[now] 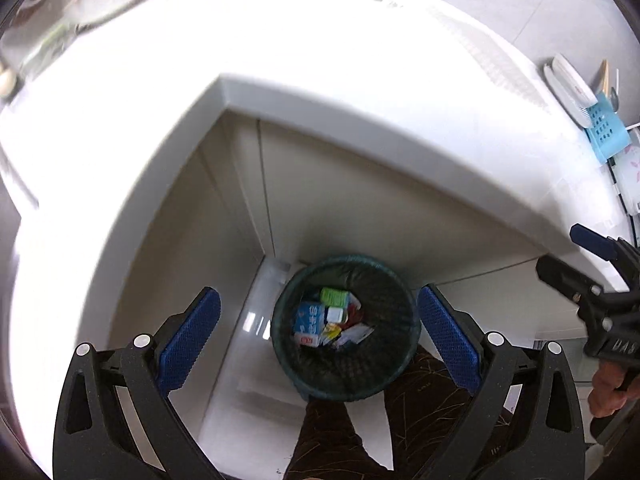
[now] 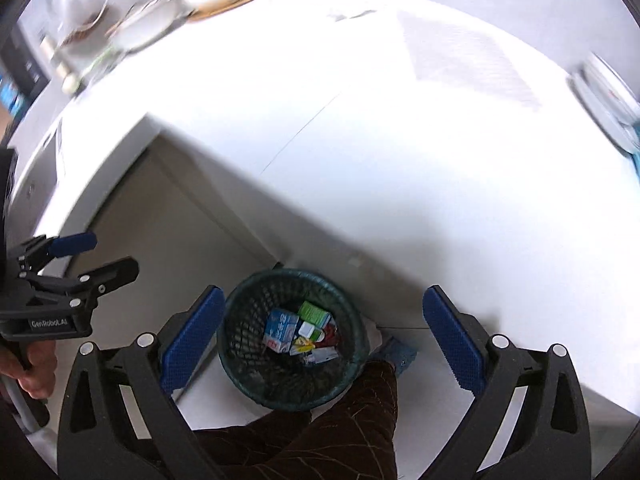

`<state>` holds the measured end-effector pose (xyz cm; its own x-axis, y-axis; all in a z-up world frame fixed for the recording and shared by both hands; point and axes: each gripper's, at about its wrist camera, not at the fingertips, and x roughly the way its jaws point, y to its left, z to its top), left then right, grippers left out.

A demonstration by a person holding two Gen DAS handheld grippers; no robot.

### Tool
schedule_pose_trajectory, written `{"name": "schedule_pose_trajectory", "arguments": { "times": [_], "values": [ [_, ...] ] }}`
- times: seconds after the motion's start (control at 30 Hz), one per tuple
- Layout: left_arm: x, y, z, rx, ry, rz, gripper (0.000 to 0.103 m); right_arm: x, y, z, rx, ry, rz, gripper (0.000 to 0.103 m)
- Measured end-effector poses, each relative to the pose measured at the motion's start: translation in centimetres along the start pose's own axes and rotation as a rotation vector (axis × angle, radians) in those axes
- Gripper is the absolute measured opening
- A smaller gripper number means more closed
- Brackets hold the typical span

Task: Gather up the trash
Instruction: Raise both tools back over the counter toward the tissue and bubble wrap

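- Trash (image 1: 326,320) lies in the bottom of a dark mesh bin (image 1: 384,360) on the floor, tucked into the inner corner under the white counter (image 1: 280,60): a blue-and-white carton (image 2: 280,330), a green carton (image 2: 314,312) and smaller wrappers too jumbled to tell apart.
- Left gripper (image 1: 318,332) hangs above the bin, blue pads wide apart, nothing between them.
- Right gripper (image 2: 324,338) also stands fully spread and empty over the bin; in the left view it is cut off at the right edge.
- Dishes (image 2: 160,28) at the counter's far left corner are blurred; plates (image 1: 568,88) and a blue rack (image 1: 606,132) sit at its right edge.
- A patterned dark trouser leg (image 2: 340,420) covers the bin's near rim.
- Counter's middle lies bare.
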<state>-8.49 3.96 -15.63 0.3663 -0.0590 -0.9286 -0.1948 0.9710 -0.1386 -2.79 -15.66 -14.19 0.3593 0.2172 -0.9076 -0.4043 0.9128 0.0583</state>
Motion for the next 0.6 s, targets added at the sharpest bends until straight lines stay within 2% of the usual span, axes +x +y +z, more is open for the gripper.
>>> {"name": "schedule_pose_trajectory", "arguments": {
  "times": [0.37,0.6],
  "values": [
    [-2.0,-3.0,6.3,0.065,-0.029,-0.019,0.097,-3.8,-5.7,5.5,0.114,-0.077,-0.055,0.095],
    [-2.6,-4.9,12.0,0.106,-0.066,-0.016,0.097,-4.3,-8.2,9.8,0.119,-0.102,-0.08,0.095]
  ]
}}
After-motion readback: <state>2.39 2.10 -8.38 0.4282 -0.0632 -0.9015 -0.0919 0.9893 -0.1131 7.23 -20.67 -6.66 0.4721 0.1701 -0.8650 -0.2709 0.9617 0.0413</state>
